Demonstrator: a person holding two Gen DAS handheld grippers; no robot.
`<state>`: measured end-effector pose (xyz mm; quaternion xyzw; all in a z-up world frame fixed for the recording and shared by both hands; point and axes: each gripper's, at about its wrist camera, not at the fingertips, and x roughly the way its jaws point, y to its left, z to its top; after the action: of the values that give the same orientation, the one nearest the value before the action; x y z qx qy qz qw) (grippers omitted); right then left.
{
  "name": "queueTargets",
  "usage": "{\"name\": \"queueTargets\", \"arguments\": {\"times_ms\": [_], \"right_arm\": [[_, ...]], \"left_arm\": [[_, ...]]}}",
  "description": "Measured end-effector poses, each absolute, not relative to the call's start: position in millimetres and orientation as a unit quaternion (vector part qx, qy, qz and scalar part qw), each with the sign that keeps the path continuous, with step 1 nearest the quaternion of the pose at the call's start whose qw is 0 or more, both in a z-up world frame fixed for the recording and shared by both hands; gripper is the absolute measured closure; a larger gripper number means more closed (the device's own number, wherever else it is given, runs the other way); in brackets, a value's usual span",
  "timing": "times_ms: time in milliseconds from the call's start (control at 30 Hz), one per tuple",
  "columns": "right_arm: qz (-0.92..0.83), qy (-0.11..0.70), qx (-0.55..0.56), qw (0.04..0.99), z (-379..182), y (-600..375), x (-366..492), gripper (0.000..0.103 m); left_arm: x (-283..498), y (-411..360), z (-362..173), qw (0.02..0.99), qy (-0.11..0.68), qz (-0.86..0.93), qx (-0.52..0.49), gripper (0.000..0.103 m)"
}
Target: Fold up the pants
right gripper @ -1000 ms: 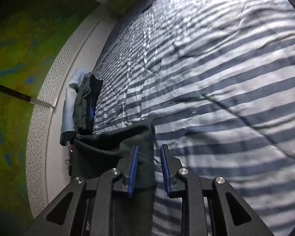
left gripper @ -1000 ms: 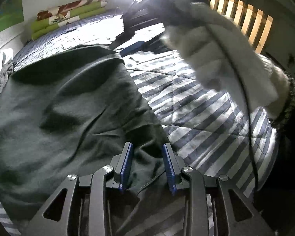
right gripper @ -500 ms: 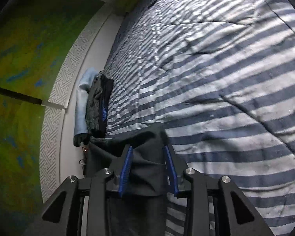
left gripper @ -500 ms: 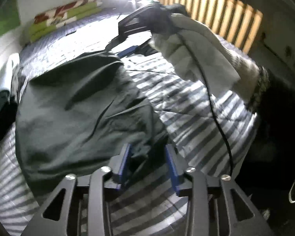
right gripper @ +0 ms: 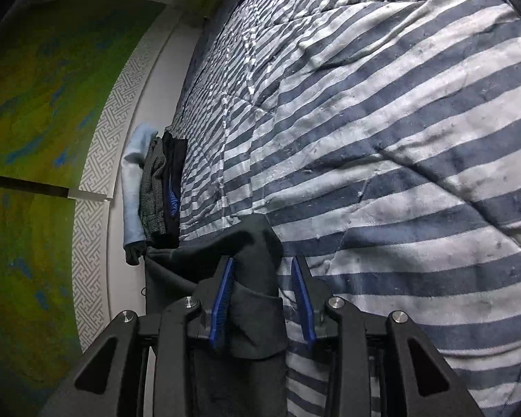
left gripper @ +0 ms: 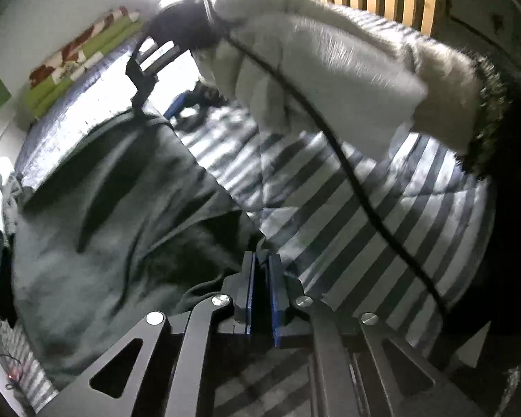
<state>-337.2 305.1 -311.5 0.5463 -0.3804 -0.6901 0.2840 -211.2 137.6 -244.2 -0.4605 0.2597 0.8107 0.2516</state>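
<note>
Left wrist view: dark green pants (left gripper: 121, 215) spread over the striped quilt (left gripper: 382, 215), still broad and creased, apparently doubled over but not a tidy packet. Left gripper (left gripper: 260, 278) with jaws drawn nearly together at the near right edge of the pants; a dark sliver between the blue pads (left gripper: 249, 295), likely a pinch of hem, though too dim to be sure. Farther off, the right gripper (left gripper: 146, 80) at the far corner of the fabric, carried by an arm in a white fleece sleeve (left gripper: 330, 69) with a black cable (left gripper: 364, 194) trailing along it. Right wrist view: right gripper (right gripper: 262, 292) standing partly open, a folded corner of the pants (right gripper: 253, 278) lying between the jaws against the left pad (right gripper: 222, 299), a clear gap to the right pad, so no firm clamp. Stack of folded clothes (right gripper: 156, 187) just beyond the pants by the wall. Judged progress: early to middle; cloth laid out and corners being taken up, further folds over the length and final flattening left to do.
</note>
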Motion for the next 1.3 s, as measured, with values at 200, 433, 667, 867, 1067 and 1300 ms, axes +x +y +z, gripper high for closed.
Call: {"name": "queueTargets", "arguments": {"times_ms": [200,433,667,867,1067,1300], "right_arm": [[-0.703,-0.373,0.541,0.272,-312,307,-337,0.094],[-0.724,-0.353,0.535,0.256,-306,298,-336,0.098],[-0.724,-0.35,0.535,0.258,-307,298,-336,0.098],[-0.729,-0.37,0.523,0.242,-299,324,-327,0.089],[-0.748,-0.342,0.503,0.266,-273,335,-303,0.076],[-0.725,-0.283,0.562,0.279,-285,286,-289,0.076]], "left_arm": [[-196,120,-206,0.24,0.241,0.832,-0.438,0.099],[-163,122,-199,0.238,0.248,0.836,-0.428,0.102],[-161,118,-225,0.249,0.205,0.809,-0.491,0.097],[-157,102,-185,0.246,0.166,0.843,-0.448,0.056],[-178,23,-156,0.149,0.108,0.893,-0.412,0.051],[-224,-66,-202,0.003,0.103,0.882,-0.461,0.051]]}}
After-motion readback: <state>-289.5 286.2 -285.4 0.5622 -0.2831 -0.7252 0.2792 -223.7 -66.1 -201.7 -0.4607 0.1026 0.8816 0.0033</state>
